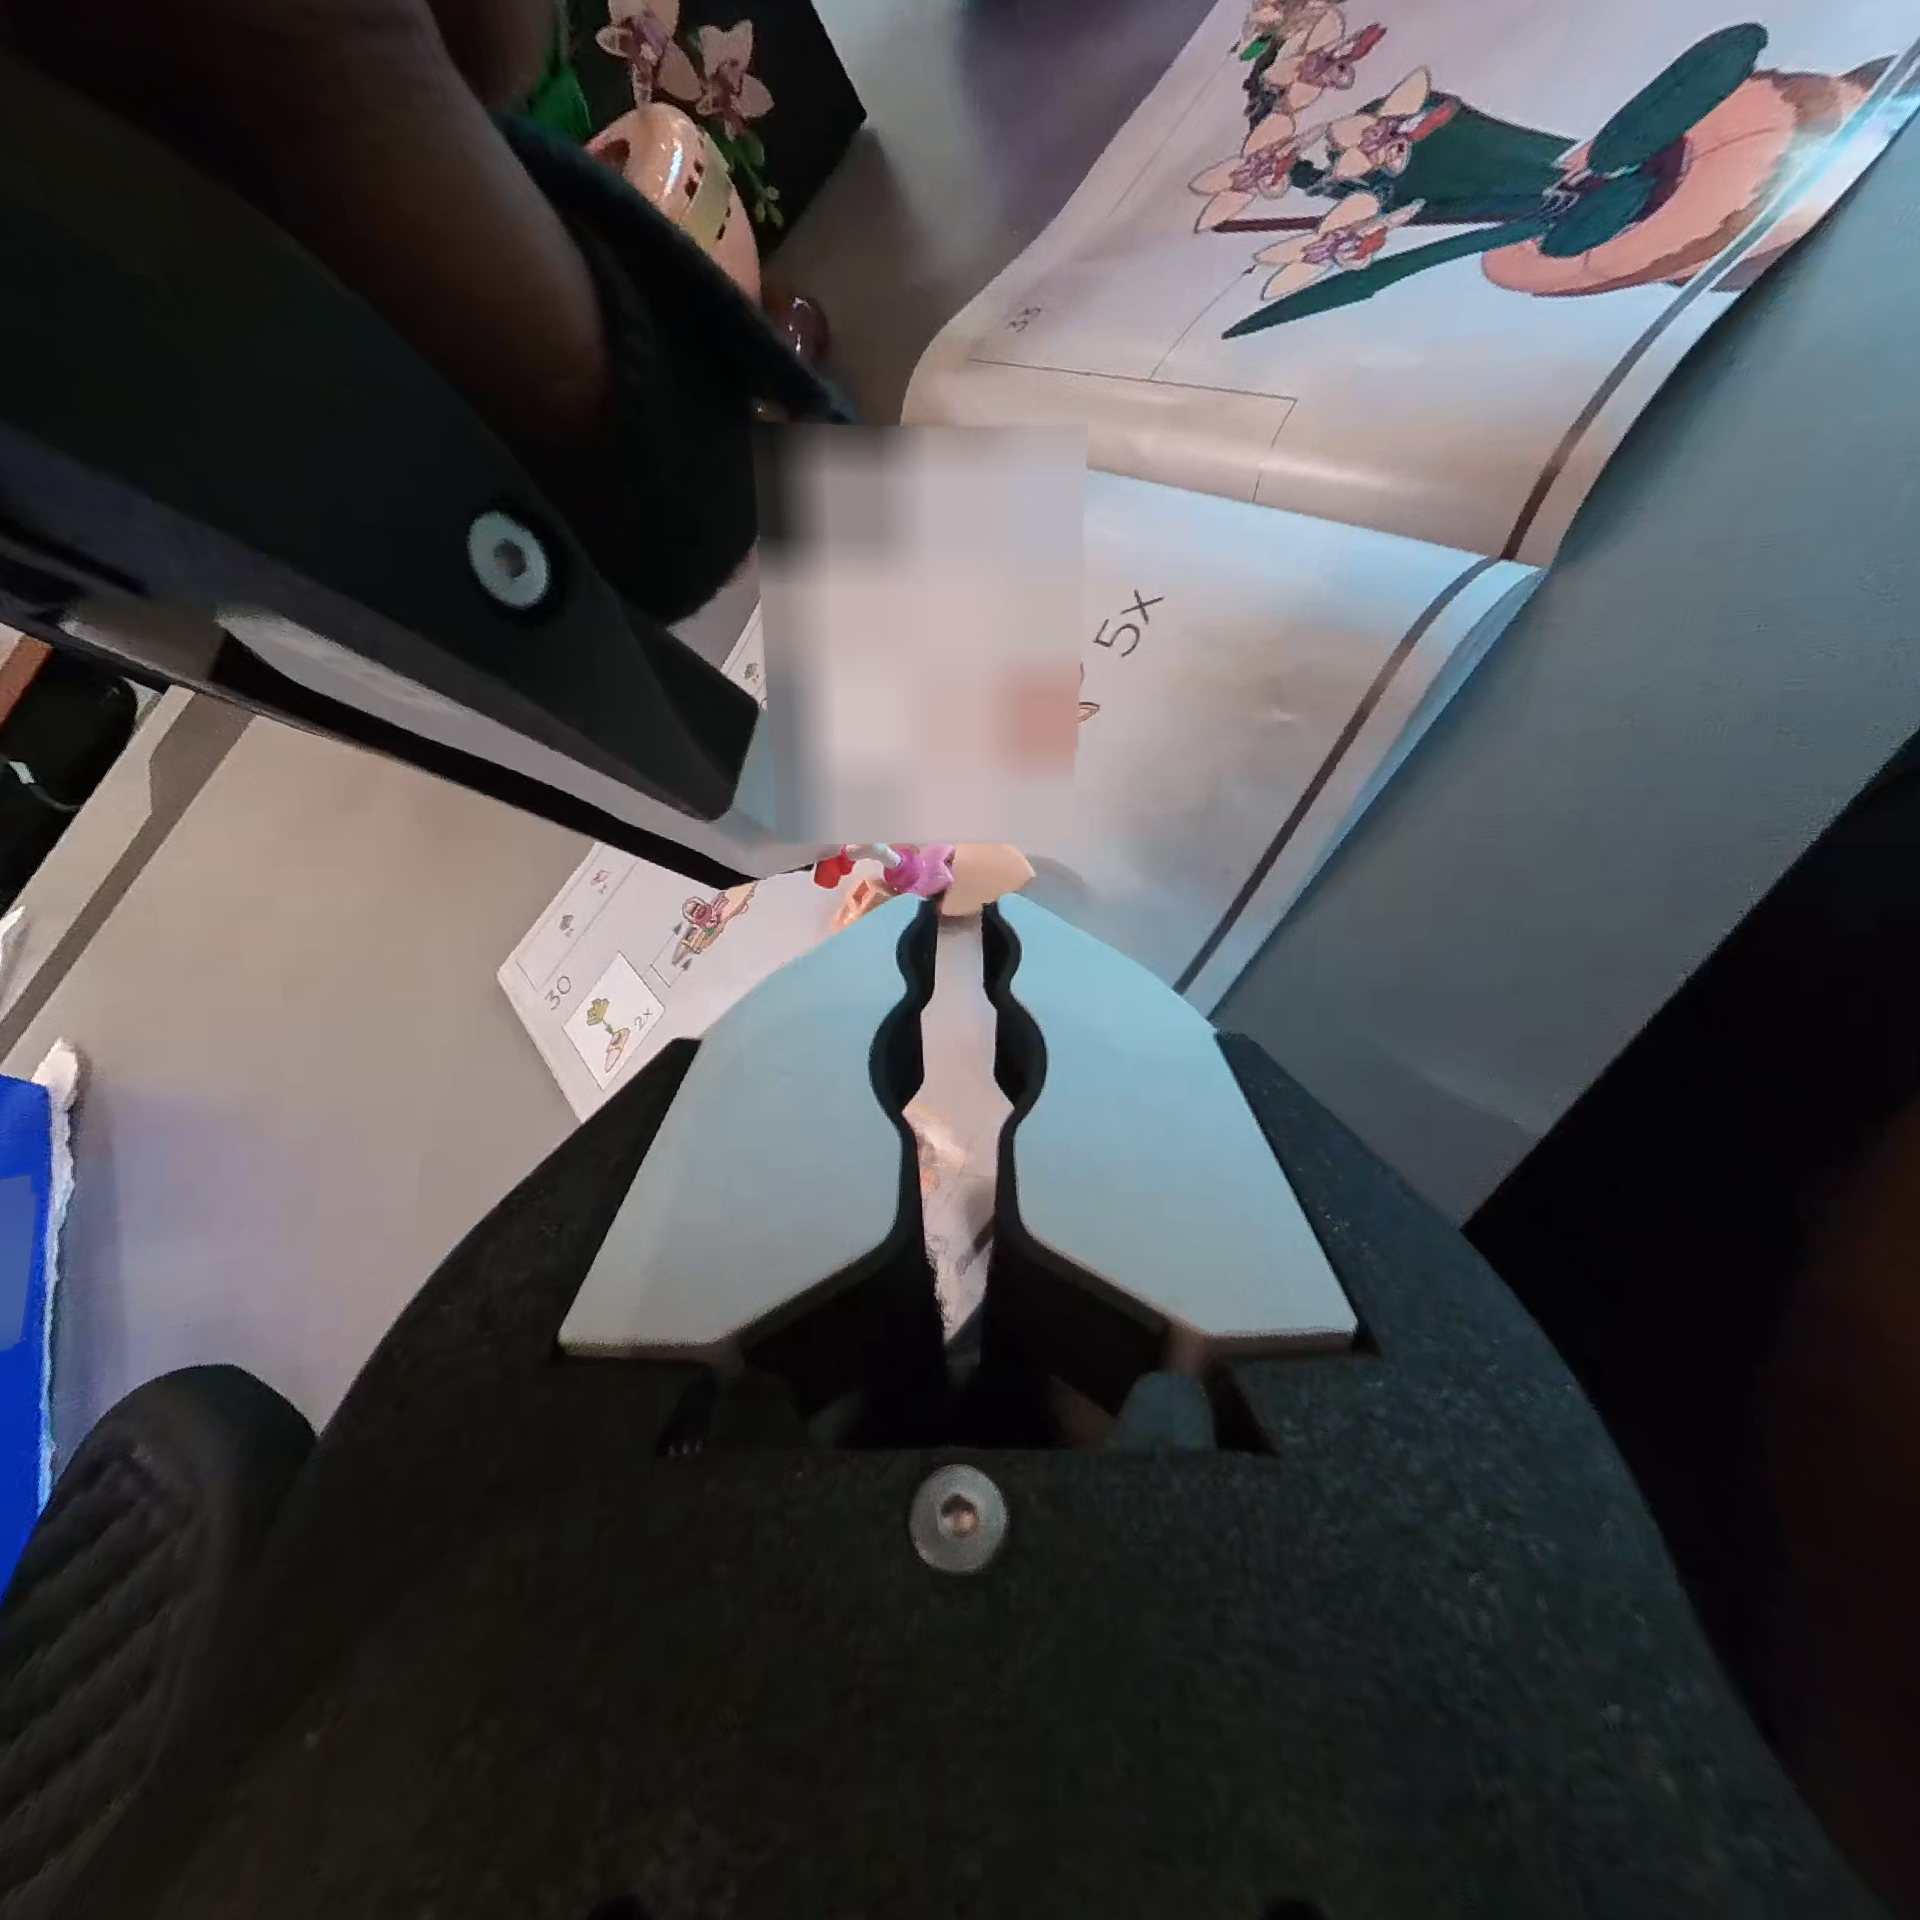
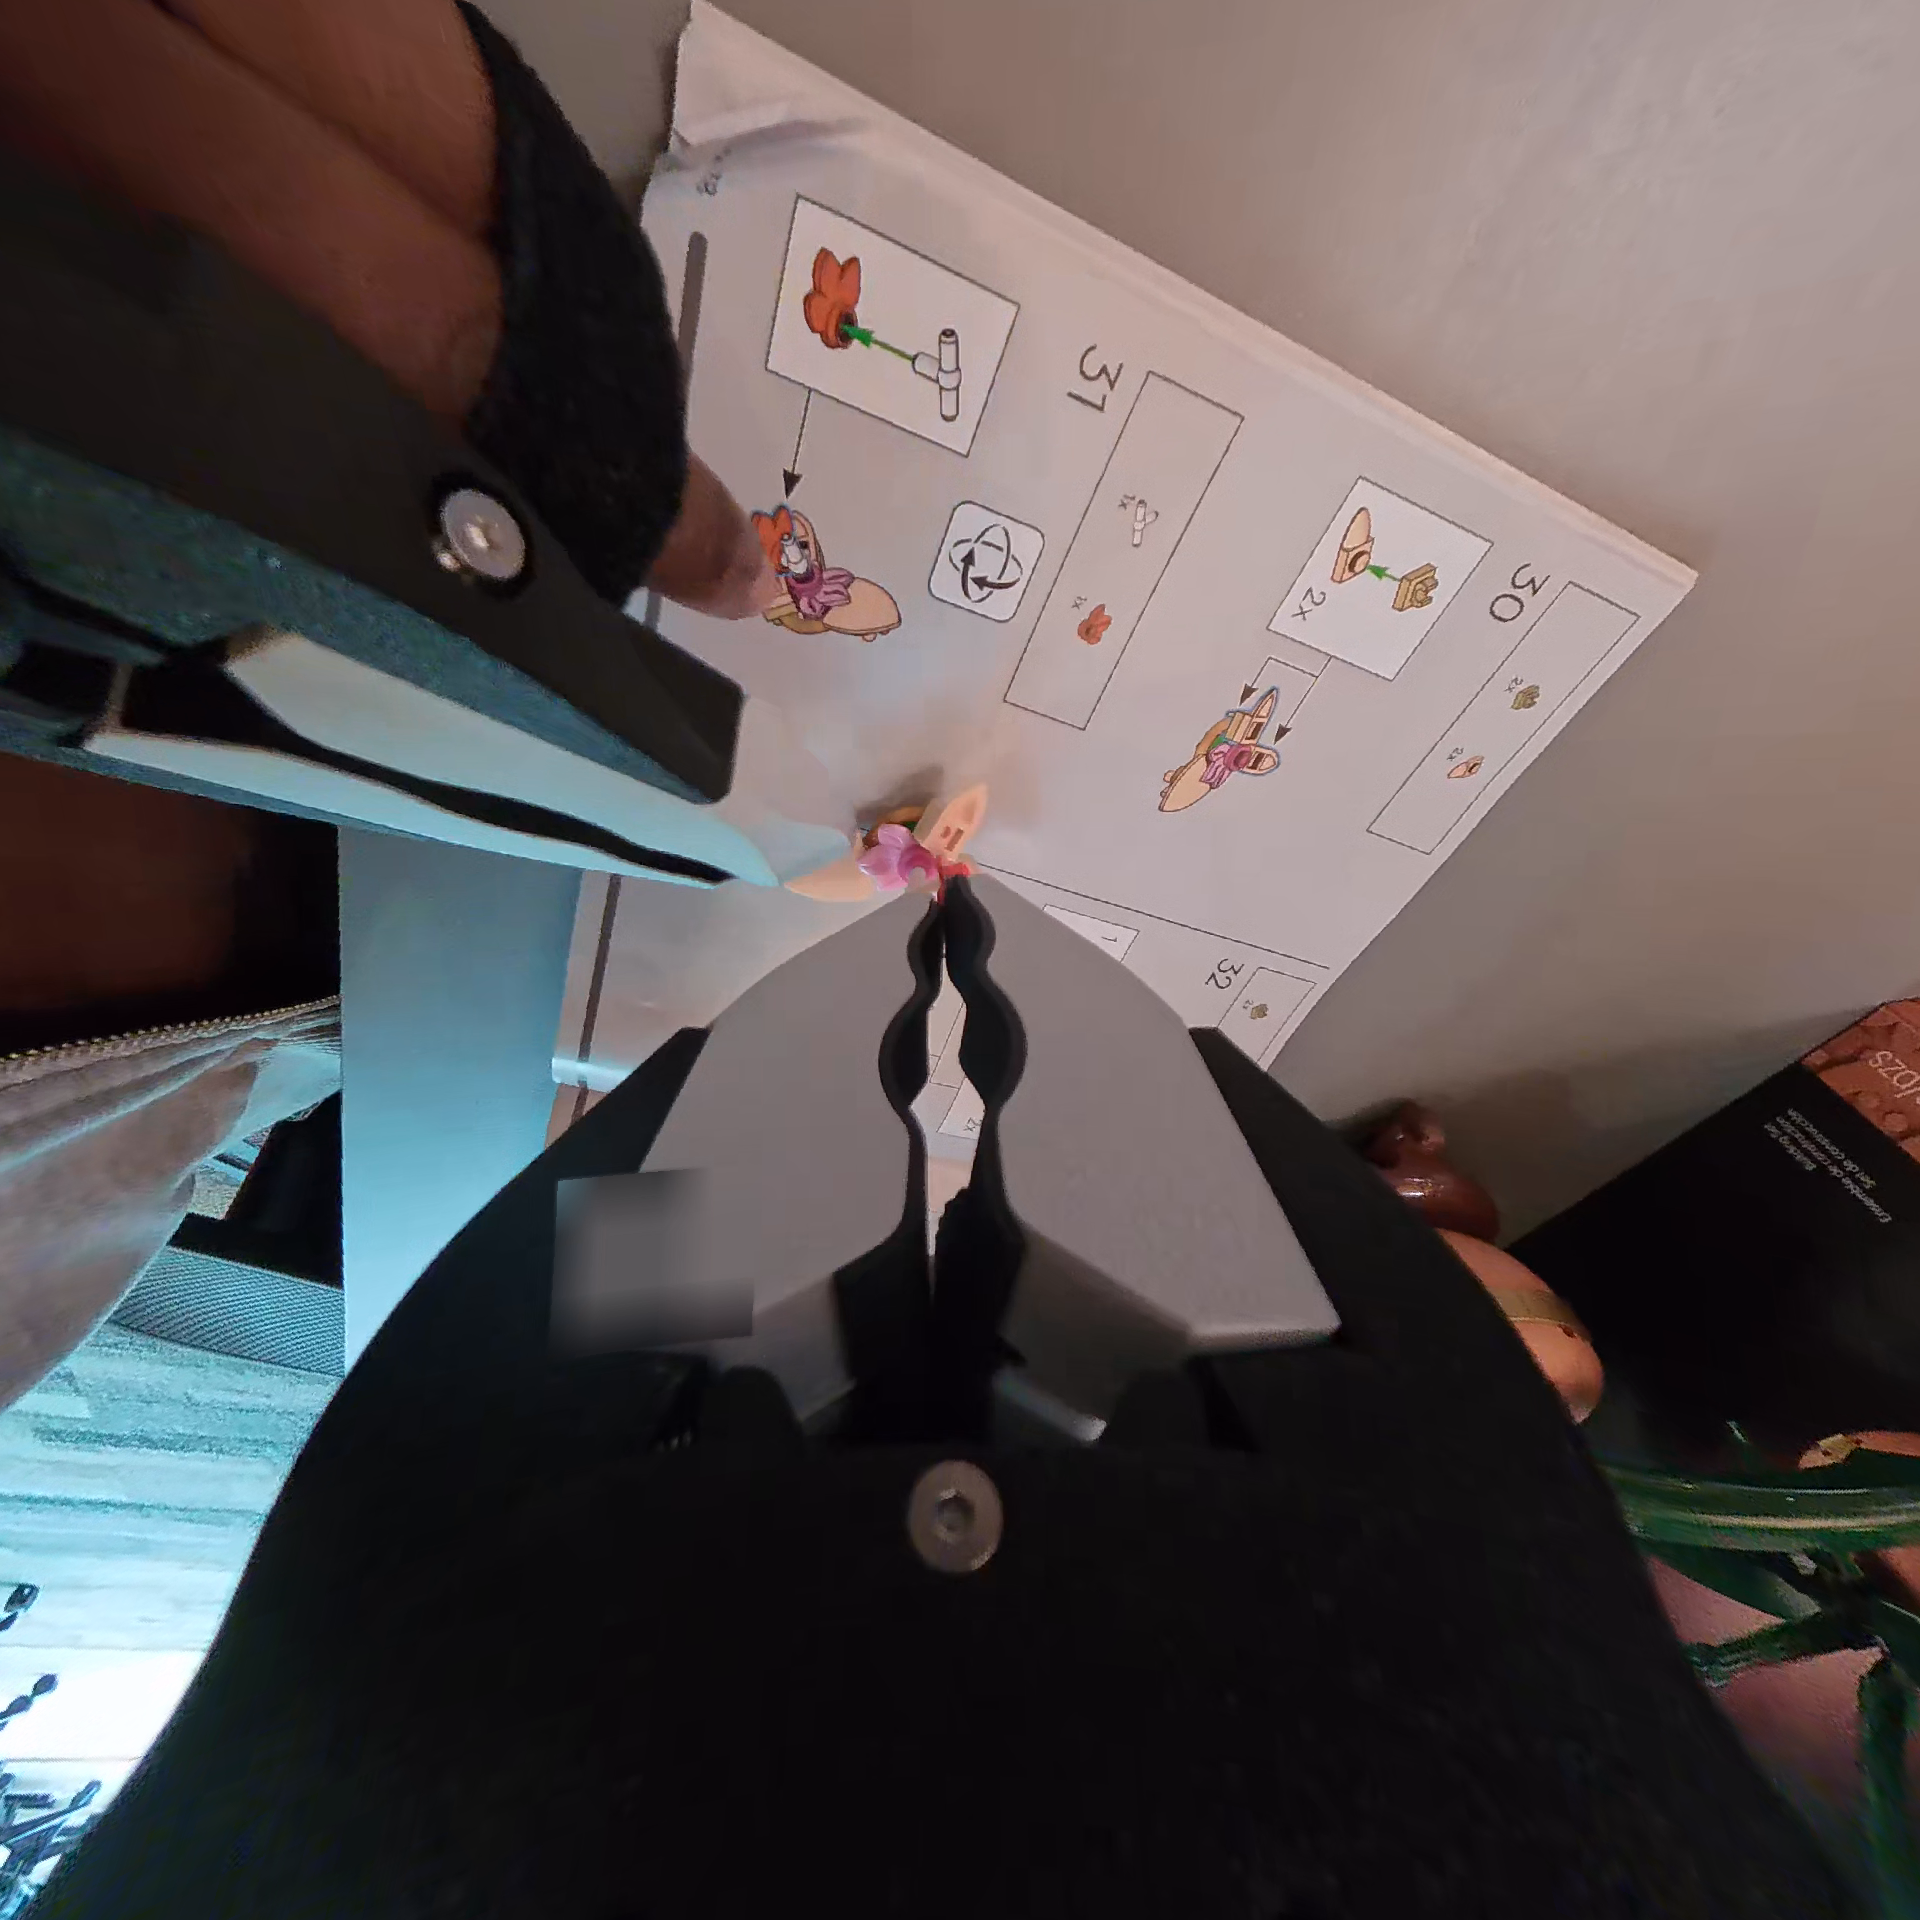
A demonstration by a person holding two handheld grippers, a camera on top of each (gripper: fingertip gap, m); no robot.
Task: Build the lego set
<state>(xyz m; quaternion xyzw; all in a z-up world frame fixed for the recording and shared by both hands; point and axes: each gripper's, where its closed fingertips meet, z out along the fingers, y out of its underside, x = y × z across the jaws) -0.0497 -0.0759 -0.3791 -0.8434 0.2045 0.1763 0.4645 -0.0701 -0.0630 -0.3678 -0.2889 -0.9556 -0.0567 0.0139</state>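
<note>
- Dim, warm indoor light; cool bluish sheen on finger plates [image 1: 779, 1164].
- Glare across glossy booklet [image 1: 1299, 499].
- Strong fisheye bending at edges.
- Motion blur on far page; gripper bodies underexposed, near black.

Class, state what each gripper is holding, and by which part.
Left gripper pinches the flower assembly's tan petal end; right gripper pinches its small red piece.

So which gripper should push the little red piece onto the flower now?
Probably the right gripper: it pinches the red piece beside the pink flower. The left gripper just holds the tan petal.
</note>
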